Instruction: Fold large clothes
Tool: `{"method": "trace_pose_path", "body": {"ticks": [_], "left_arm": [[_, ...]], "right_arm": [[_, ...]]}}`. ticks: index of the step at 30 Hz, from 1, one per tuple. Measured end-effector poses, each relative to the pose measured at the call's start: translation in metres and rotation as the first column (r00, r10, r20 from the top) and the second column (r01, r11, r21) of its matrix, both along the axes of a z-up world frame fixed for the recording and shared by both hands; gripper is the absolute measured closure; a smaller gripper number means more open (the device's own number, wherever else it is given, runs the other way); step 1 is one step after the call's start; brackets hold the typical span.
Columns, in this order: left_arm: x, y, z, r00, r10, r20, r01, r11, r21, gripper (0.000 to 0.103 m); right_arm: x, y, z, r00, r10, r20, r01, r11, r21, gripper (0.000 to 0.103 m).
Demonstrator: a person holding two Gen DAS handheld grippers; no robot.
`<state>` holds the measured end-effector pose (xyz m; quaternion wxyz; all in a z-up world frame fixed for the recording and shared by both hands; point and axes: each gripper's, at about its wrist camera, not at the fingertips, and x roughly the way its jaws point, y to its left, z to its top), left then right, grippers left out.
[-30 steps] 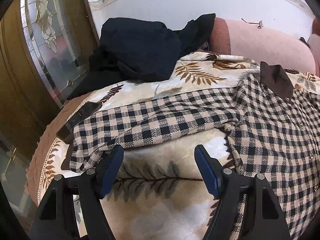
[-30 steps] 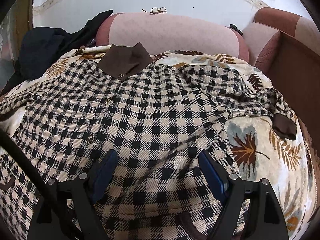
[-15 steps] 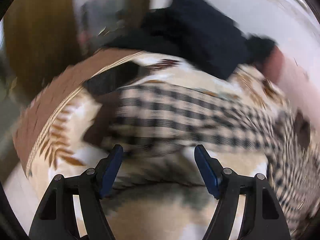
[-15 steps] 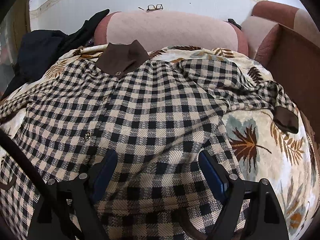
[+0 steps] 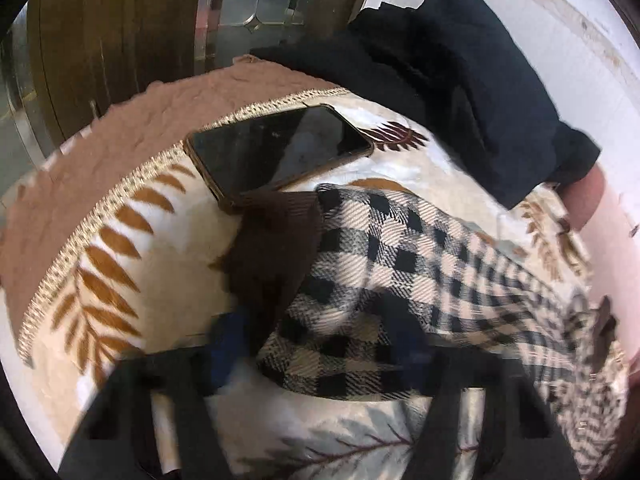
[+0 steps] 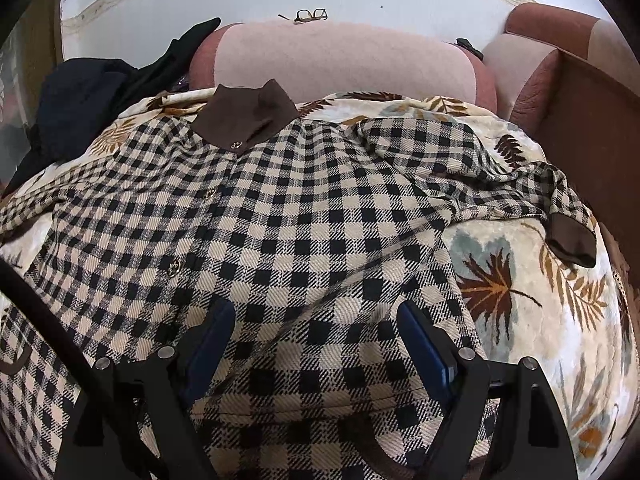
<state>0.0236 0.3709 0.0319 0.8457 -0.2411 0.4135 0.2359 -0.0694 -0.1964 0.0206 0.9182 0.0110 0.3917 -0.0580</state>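
Note:
A beige-and-black checked shirt (image 6: 300, 208) with a brown collar (image 6: 248, 120) lies spread, front up, on a leaf-patterned blanket (image 6: 532, 320). My right gripper (image 6: 316, 340) hovers open over the shirt's lower front. In the left wrist view one sleeve (image 5: 400, 248) ends in a brown cuff (image 5: 276, 240). My left gripper (image 5: 316, 340) is blurred and its jaws are closing around that sleeve end, still wide apart with the cloth between them. The other sleeve's cuff (image 6: 570, 242) lies at the right.
A black phone (image 5: 276, 148) lies on the blanket just beyond the cuff, touching it. A dark garment (image 5: 460, 60) is heaped at the back left. Glasses (image 6: 311, 15) rest on the pink sofa back (image 6: 340, 60). A wooden door stands to the left.
My left gripper swung left along the sleeve and down to its cuff, rolling as it went; the phone now shows close up. The right gripper has stayed put.

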Motion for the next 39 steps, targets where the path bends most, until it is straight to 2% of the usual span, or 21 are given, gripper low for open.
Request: {"method": "trace_pose_path", "body": {"ticks": [1,3,5,8,11,12,14,17,19,21,23,26,28,29,30,32,35,37,38,39], "left_arm": [[0.001,0.001,0.001,1.000,0.000,-0.027,0.000,0.999,0.032,0.092],[0.001,0.005,0.006,1.000,-0.008,-0.028,0.009,0.999,0.049,0.094],[0.001,0.007,0.019,1.000,0.003,-0.007,-0.003,0.995,0.099,0.094],[0.015,-0.002,0.047,1.000,-0.012,0.007,0.010,0.977,0.214,0.094],[0.030,-0.022,0.077,0.998,-0.055,0.009,0.049,0.944,0.327,0.095],[0.034,-0.034,0.090,0.996,-0.085,0.026,0.071,0.938,0.340,0.095],[0.040,-0.060,0.109,0.985,-0.159,0.070,0.129,0.940,0.317,0.095],[0.049,-0.118,0.134,0.942,-0.302,0.147,0.260,0.932,0.250,0.095],[0.056,-0.170,0.144,0.896,-0.404,0.184,0.363,0.906,0.219,0.095],[0.064,-0.228,0.148,0.839,-0.502,0.210,0.471,0.863,0.183,0.095],[0.072,-0.293,0.147,0.775,-0.594,0.217,0.574,0.805,0.152,0.095],[0.076,-0.372,0.135,0.693,-0.689,0.211,0.678,0.723,0.132,0.094],[0.076,-0.415,0.121,0.641,-0.743,0.195,0.740,0.665,0.103,0.089],[0.075,-0.429,0.116,0.623,-0.761,0.181,0.761,0.643,0.085,0.080],[0.075,-0.440,0.109,0.600,-0.782,0.167,0.786,0.616,0.062,0.071],[0.066,-0.454,0.102,0.560,-0.812,0.164,0.819,0.572,0.037,0.067],[0.050,-0.451,0.102,0.510,-0.846,0.155,0.848,0.525,0.076,0.055],[0.031,-0.437,0.106,0.498,-0.852,0.159,0.849,0.517,0.111,0.050],[0.024,-0.428,0.107,0.500,-0.851,0.158,0.845,0.520,0.126,0.046],[0.015,-0.414,0.109,0.512,-0.846,0.147,0.834,0.531,0.153,0.042]], "right_arm": [[0.000,0.000,-0.001,1.000,0.000,-0.001,0.000,1.000,-0.003,0.016],[0.001,0.000,-0.002,1.000,-0.002,-0.002,0.002,1.000,-0.010,0.016],[0.002,0.000,-0.001,1.000,-0.003,-0.002,0.003,1.000,-0.020,0.016],[0.003,-0.002,0.001,1.000,-0.010,0.008,0.010,1.000,-0.029,0.017],[0.001,-0.009,0.005,0.999,-0.027,0.022,0.027,0.999,-0.023,0.016],[0.000,-0.011,0.007,0.999,-0.032,0.025,0.032,0.999,-0.019,0.016],[-0.002,-0.019,0.010,0.998,-0.047,0.034,0.048,0.999,-0.008,0.017],[-0.006,-0.033,0.014,0.996,-0.075,0.044,0.074,0.997,0.013,0.017],[-0.008,-0.045,0.018,0.994,-0.100,0.051,0.098,0.994,0.037,0.016],[-0.011,-0.056,0.022,0.991,-0.122,0.059,0.119,0.991,0.064,0.016],[-0.014,-0.071,0.027,0.986,-0.152,0.067,0.144,0.984,0.102,0.016],[-0.018,-0.093,0.032,0.977,-0.199,0.081,0.186,0.971,0.149,0.016],[-0.019,-0.105,0.035,0.971,-0.222,0.085,0.204,0.962,0.179,0.016],[-0.020,-0.113,0.036,0.969,-0.233,0.085,0.212,0.956,0.202,0.016],[-0.020,-0.119,0.036,0.967,-0.240,0.084,0.217,0.951,0.222,0.016],[-0.020,-0.130,0.035,0.964,-0.254,0.081,0.224,0.937,0.269,0.016],[-0.017,-0.136,0.032,0.965,-0.250,0.075,0.215,0.926,0.310,0.016],[-0.015,-0.132,0.030,0.970,-0.230,0.074,0.195,0.925,0.327,0.016],[-0.013,-0.128,0.030,0.975,-0.210,0.074,0.174,0.926,0.335,0.016],[-0.011,-0.123,0.029,0.979,-0.188,0.077,0.151,0.928,0.340,0.016]]}}
